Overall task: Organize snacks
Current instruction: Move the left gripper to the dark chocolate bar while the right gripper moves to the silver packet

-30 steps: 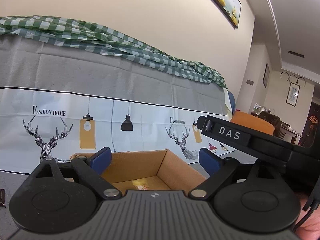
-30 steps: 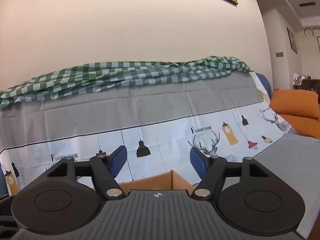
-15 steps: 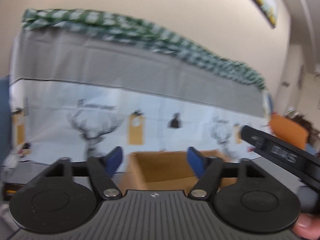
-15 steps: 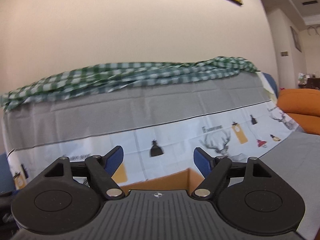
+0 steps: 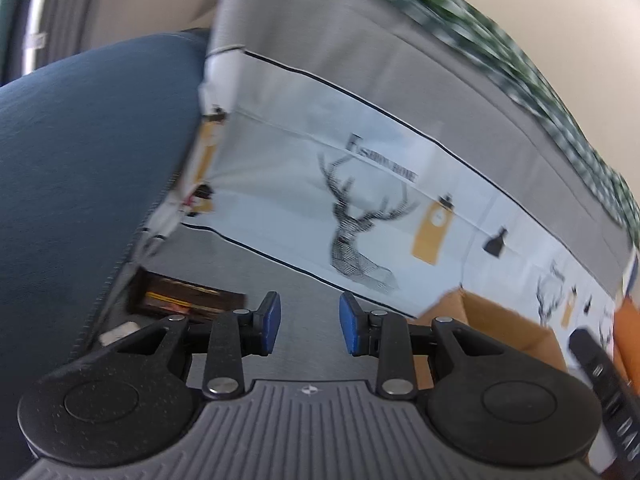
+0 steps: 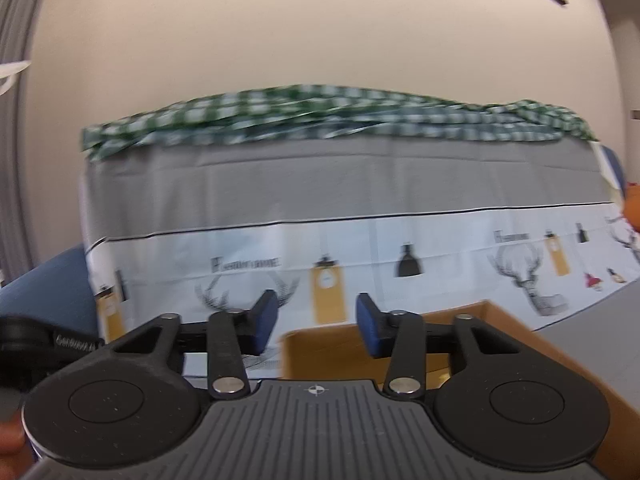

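In the left wrist view a dark snack packet [image 5: 182, 298] with orange print lies on the grey sofa seat, left of my left gripper [image 5: 307, 330]. Its blue pads are closing with nothing between them. An open cardboard box [image 5: 496, 322] sits to the right of that gripper. In the right wrist view the same cardboard box [image 6: 332, 350] lies just beyond my right gripper [image 6: 318, 326], whose jaws are also closing on nothing. Part of the other gripper [image 6: 36, 346] shows at the left edge there.
A dark blue cushion [image 5: 80, 160] fills the left of the left wrist view. A printed deer cloth [image 5: 360, 208] covers the sofa back, with a green checked cloth [image 6: 320, 120] along its top. An orange cushion [image 5: 628, 320] lies at the right.
Both grippers have narrowed their jaws. The left view has swung left and down, bringing the blue cushion and the dark packet into sight. The right view has also shifted left.
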Tool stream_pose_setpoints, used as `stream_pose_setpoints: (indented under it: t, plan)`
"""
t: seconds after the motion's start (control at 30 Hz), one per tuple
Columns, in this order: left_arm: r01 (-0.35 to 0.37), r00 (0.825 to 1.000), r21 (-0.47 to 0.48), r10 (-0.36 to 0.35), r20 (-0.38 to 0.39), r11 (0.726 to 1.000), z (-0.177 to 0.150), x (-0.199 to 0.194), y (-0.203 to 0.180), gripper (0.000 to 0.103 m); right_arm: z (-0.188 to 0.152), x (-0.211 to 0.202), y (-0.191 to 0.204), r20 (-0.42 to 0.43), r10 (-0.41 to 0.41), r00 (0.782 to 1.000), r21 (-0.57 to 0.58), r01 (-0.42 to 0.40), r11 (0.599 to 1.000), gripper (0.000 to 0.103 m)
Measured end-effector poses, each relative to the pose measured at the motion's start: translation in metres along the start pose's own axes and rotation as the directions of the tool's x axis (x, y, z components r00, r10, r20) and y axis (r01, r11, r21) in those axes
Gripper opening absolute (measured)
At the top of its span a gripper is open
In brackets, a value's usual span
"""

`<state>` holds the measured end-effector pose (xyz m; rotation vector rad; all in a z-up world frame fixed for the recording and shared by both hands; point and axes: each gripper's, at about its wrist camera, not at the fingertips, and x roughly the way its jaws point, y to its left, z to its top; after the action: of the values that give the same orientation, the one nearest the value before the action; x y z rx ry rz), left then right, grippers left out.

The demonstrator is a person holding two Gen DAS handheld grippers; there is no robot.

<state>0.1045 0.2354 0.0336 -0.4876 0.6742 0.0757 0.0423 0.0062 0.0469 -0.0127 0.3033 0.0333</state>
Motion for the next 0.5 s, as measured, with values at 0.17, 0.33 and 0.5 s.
stream_pose_setpoints:
  t: [0.17, 0.33, 0.5]
  plan:
    - [-0.051, 0.998, -0.026, 0.052, 0.022, 0.998, 0.010, -0.009, 0.020, 0.035, -0.014, 0.004, 0.045, -0.070, 0.129, 0.989, -0.120, -0.137, 0.983, 0.040]
    - [-0.066, 0.998, -0.051, 0.066, 0.011, 0.997, 0.012, -0.010, 0.034, 0.035, -0.039, 0.009, 0.086, -0.157, 0.218, 0.963, -0.223, -0.250, 0.942, 0.040]
    - [-0.085, 0.996, -0.057, 0.085, 0.002, 0.995, 0.012, -0.009, 0.044, 0.035, -0.072, 0.027, 0.114, -0.280, 0.264, 0.923, -0.265, -0.339, 0.903, 0.041]
